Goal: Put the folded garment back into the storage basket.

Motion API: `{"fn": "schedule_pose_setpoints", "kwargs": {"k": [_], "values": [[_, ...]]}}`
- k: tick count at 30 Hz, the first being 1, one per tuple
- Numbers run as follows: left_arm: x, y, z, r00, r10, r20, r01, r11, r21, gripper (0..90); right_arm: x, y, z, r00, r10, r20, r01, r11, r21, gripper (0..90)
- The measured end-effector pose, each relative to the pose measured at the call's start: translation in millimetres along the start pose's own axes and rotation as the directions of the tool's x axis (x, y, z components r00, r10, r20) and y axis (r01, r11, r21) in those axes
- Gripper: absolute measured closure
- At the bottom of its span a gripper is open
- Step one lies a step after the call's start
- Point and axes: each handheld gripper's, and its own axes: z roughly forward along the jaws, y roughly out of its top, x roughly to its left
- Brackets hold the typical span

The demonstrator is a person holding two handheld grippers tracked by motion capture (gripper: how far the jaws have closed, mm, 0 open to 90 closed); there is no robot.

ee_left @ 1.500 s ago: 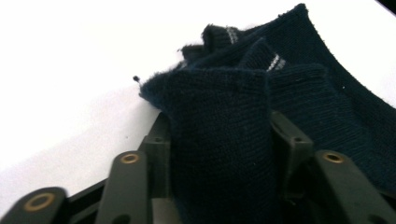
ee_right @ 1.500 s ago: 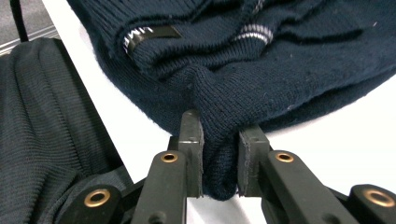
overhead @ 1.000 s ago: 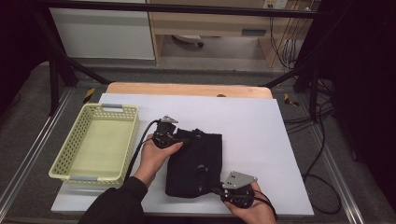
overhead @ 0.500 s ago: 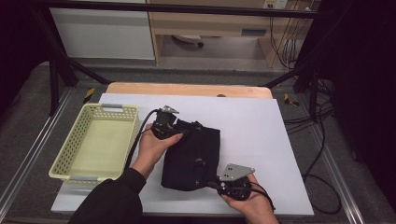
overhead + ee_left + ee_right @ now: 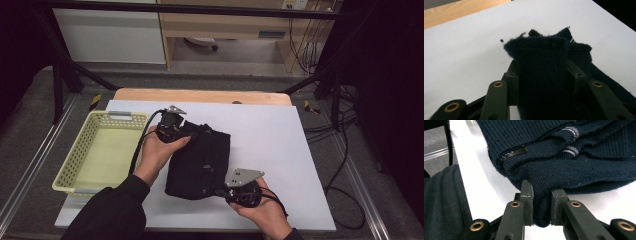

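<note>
Right hand-held gripper, nearest me, is clamped on the near hem of the dark knit garment, which sits mid-tabletop, just right of the yellow basket. Left hand-held gripper pinches a thick fold at the garment's far edge. Best lift both evenly, w/ cloth taut, so it doesn't sag. Garment's type and underside: can't tell.

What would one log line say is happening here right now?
left gripper: shut on dark knit garment | right gripper: shut on its near edge | yellow basket: left of it
</note>
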Motion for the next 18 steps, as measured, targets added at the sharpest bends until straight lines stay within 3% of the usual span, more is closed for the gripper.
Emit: {"fn": "schedule_pose_setpoints", "kwargs": {"k": [18], "values": [[5.5,6.4,-12.1,0.9999,0.001,-0.013,-0.001,1.0000,-0.007,55.3,-0.3,14.9,7.6,0.9997,-0.017,-0.019,0.017,1.000,0.001,76.3]]}}
